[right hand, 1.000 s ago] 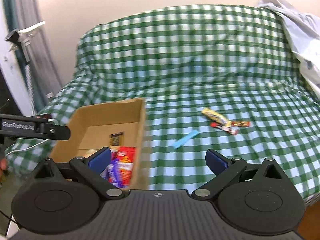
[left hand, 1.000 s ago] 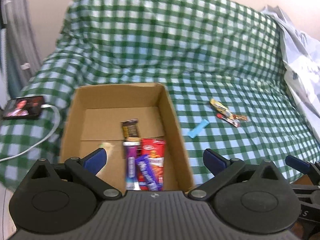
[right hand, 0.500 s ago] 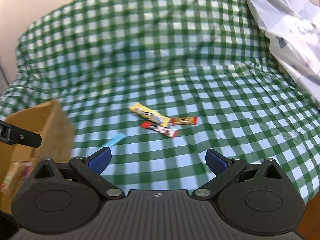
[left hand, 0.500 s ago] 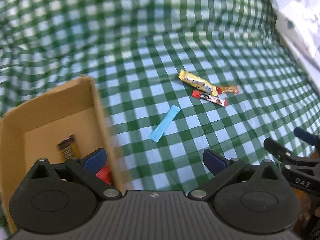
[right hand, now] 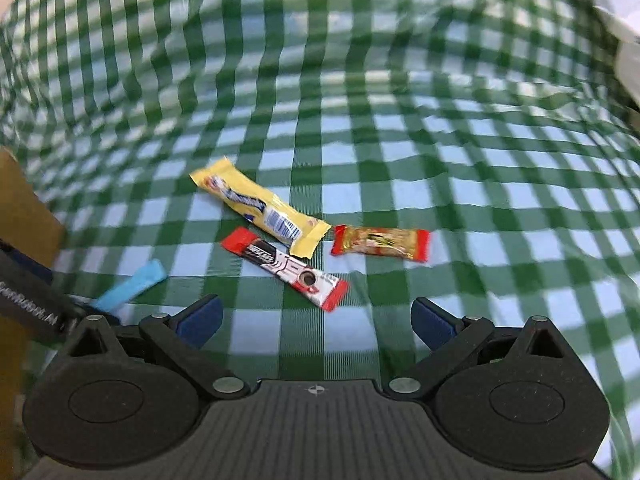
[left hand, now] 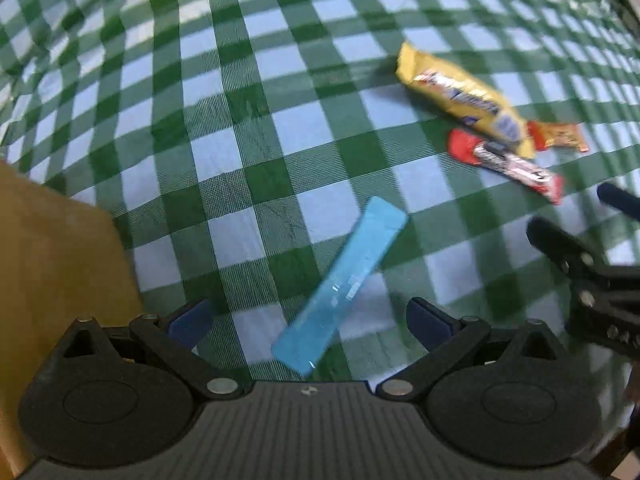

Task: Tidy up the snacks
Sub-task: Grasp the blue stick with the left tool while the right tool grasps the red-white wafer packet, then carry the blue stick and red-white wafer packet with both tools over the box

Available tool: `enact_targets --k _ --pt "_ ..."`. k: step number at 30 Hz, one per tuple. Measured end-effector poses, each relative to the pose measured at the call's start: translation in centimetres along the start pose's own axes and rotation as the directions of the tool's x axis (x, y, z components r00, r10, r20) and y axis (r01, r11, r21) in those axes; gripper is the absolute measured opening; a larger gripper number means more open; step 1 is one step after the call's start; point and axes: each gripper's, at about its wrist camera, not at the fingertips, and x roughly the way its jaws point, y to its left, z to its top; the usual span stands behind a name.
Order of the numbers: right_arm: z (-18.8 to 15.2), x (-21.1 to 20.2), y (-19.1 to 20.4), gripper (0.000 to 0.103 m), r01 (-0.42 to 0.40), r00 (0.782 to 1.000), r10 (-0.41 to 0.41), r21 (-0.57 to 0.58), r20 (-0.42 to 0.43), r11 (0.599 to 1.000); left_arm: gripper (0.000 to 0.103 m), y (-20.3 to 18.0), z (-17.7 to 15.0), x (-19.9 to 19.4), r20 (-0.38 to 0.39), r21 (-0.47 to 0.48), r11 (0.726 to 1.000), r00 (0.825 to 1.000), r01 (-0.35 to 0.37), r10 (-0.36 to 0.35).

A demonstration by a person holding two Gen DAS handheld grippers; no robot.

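Snacks lie loose on the green-and-white checked cloth (right hand: 400, 152), and we hold both grippers just above them with nothing in either. Our left gripper (left hand: 307, 316) has its jaws spread wide, and the lower end of the light blue stick packet (left hand: 340, 284) lies on the cloth in the gap between the two blue pads (left hand: 188, 318), slanting up and to the right; we cannot tell whether either pad touches it. Just left of that gripper stands the brown wall of the cardboard box (left hand: 52, 264). Farther out in the left wrist view lie the yellow bar wrapper (left hand: 460, 96), the red coffee stick (left hand: 508, 166) close below it, and the small orange-and-red bar (left hand: 560, 136) tucked at the yellow wrapper's right end. Our right gripper (right hand: 316, 320) is likewise released, its jaws wide apart, and the red coffee stick (right hand: 286, 266) lies just ahead of them, its near end close to the gap. Beyond it the yellow bar wrapper (right hand: 256, 206) slants the same way, its lower end near the stick, and the small orange-and-red bar (right hand: 380, 242) sits just right of both. At the left edge of that view the blue packet (right hand: 130, 290) shows beside the left gripper's black finger (right hand: 32, 304), with the box (right hand: 24, 208) corner behind it.
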Motion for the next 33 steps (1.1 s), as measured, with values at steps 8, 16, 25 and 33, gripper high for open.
enact_targets --k 8,16,25,33 --pt "0.9 4.7 1.5 0.101 -0.002 0.999 0.008 -0.123 0.043 0.992 0.103 1.3 0.6 1.2 0.015 -0.019 0.999 0.999 0.05 -0.05" --pt "-0.1 2.8 2.8 0.031 -0.025 0.997 0.037 -0.171 0.067 0.985 0.039 0.3 -0.2 -1.1 0.076 0.018 0.998 0.996 0.054 -0.056" --pt "-0.9 -1.5 3.6 0.01 -0.025 0.999 0.029 -0.09 0.043 0.996 0.012 1.3 -3.0 -5.1 0.112 -0.056 0.981 0.978 0.185 -0.178" --pt "-2.9 -10.3 4.7 0.01 -0.041 0.993 0.038 0.029 0.108 0.999 0.012 1.4 -10.0 -14.6 0.246 -0.038 0.966 0.94 0.254 -0.237"
